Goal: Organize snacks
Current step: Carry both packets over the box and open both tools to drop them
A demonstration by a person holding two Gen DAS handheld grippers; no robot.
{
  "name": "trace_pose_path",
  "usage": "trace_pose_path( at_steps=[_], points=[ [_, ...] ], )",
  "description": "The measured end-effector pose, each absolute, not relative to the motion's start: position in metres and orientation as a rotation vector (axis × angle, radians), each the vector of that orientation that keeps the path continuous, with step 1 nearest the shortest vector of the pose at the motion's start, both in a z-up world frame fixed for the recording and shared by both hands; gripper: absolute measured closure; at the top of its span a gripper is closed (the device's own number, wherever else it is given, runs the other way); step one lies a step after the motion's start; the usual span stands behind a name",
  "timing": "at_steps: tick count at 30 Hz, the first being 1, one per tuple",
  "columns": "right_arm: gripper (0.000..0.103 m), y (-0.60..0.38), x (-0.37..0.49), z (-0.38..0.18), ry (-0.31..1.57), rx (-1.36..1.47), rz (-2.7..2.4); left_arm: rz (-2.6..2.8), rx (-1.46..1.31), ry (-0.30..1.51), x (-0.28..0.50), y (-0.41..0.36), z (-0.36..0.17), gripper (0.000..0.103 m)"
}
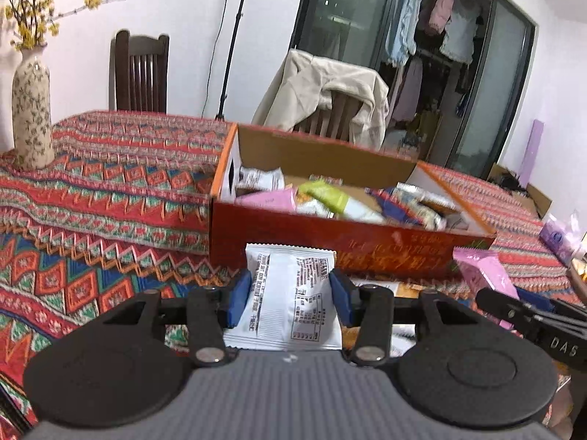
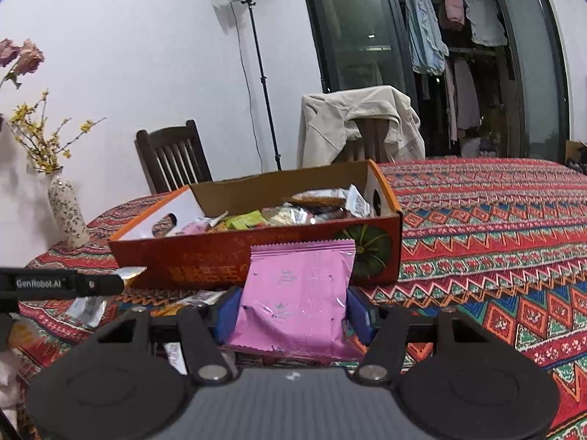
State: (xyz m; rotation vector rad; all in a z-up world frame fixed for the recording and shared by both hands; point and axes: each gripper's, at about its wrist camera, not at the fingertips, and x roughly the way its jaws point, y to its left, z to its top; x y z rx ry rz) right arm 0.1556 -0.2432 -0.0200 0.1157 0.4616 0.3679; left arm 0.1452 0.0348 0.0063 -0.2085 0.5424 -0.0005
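Note:
My left gripper [image 1: 290, 295] is shut on a white snack packet [image 1: 290, 311] with printed text, held above the tablecloth just in front of the orange cardboard box [image 1: 330, 234]. My right gripper [image 2: 293, 311] is shut on a pink snack packet [image 2: 299, 293], also held in front of the box [image 2: 220, 260]. The box holds several snack packets [image 1: 330, 198]. The pink packet and right gripper show at the right edge of the left wrist view [image 1: 484, 275].
A patterned red tablecloth [image 2: 495, 227] covers the table. A floral vase [image 1: 31, 110] stands at the far left. Loose packets [image 2: 88, 308] lie on the cloth near the box. Two chairs, one draped with a beige jacket [image 1: 330, 91], stand behind the table.

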Motion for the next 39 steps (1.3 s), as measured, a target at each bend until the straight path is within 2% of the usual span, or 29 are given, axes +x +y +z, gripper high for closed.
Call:
trace_pose_path(
  at_steps=[9,20,29,39],
  points=[
    [0.042,-0.235,0.157,0.023,0.361,0.065,0.375,-0.024,-0.193,0.454,0.153,0.028,0.046,0.055],
    [0.042,-0.220,0.205,0.062,0.321,0.075,0.358,-0.027,-0.198,0.353,0.181,0.017,0.082,0.055],
    [0.042,-0.201,0.249,0.061,0.330,0.101,0.340,0.034,-0.232,0.334,0.225,0.023,0.078,0.055],
    [0.042,-0.202,0.274,0.033,0.341,0.127,0.346,0.065,-0.207,0.388,0.255,0.033,0.039,0.055]
  ],
)
